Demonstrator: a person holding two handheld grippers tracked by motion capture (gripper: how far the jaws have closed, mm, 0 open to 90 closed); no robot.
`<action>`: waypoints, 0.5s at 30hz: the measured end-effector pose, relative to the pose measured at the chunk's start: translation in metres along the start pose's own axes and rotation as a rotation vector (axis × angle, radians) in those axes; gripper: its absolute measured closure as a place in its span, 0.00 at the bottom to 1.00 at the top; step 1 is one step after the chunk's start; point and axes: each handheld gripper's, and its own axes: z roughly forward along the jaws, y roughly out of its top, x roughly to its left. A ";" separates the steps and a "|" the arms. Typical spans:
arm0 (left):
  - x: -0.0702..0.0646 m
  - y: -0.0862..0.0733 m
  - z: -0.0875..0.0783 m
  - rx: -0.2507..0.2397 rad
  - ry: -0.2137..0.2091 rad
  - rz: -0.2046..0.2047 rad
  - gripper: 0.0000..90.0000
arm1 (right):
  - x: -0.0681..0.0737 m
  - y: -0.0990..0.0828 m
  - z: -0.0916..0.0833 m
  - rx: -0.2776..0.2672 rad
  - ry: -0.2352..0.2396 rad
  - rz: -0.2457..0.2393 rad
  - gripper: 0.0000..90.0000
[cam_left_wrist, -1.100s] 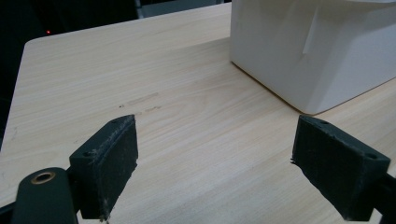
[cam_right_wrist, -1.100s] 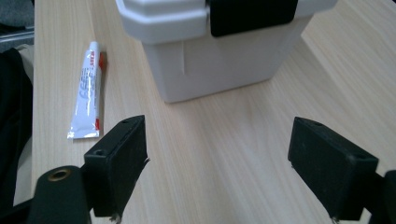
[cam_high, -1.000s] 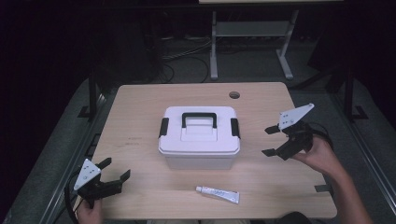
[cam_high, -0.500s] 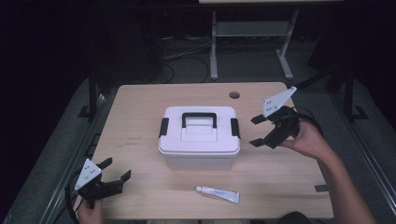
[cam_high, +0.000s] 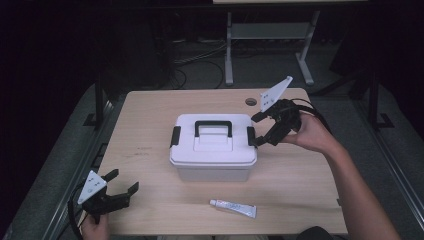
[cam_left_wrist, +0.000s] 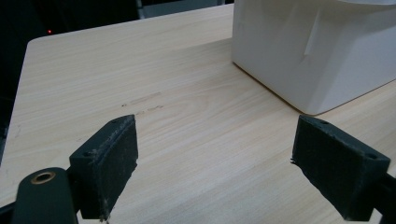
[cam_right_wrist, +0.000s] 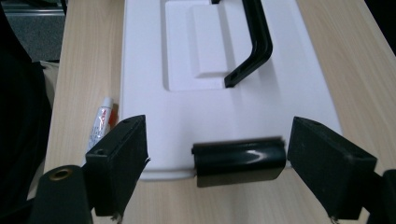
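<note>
The box's black latch (cam_right_wrist: 239, 162) sits between the wide-open jaws of the right claw (cam_right_wrist: 217, 170).

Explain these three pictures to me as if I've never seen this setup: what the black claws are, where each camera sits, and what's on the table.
A person holds a two-jaw gripper in each hand. The high view looks down on the wooden table; the other two pictures come from cameras riding on each gripper. On the table stand a white box with a black handle and, nearer the person, a small tube. The left gripper is open above the near left corner, holding nothing. The right gripper is open, its jaws either side of the box's black side latch, not closed on it.
</note>
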 end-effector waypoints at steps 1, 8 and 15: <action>0.000 0.000 0.000 0.000 -0.001 0.000 0.15 | -0.002 0.003 0.001 0.000 0.009 0.004 0.22; -0.001 0.000 0.000 0.005 -0.001 0.007 0.15 | -0.010 0.020 0.016 0.016 0.034 -0.009 0.22; 0.000 0.000 0.000 0.003 0.001 0.003 0.15 | -0.015 0.037 0.029 0.032 0.051 -0.029 0.22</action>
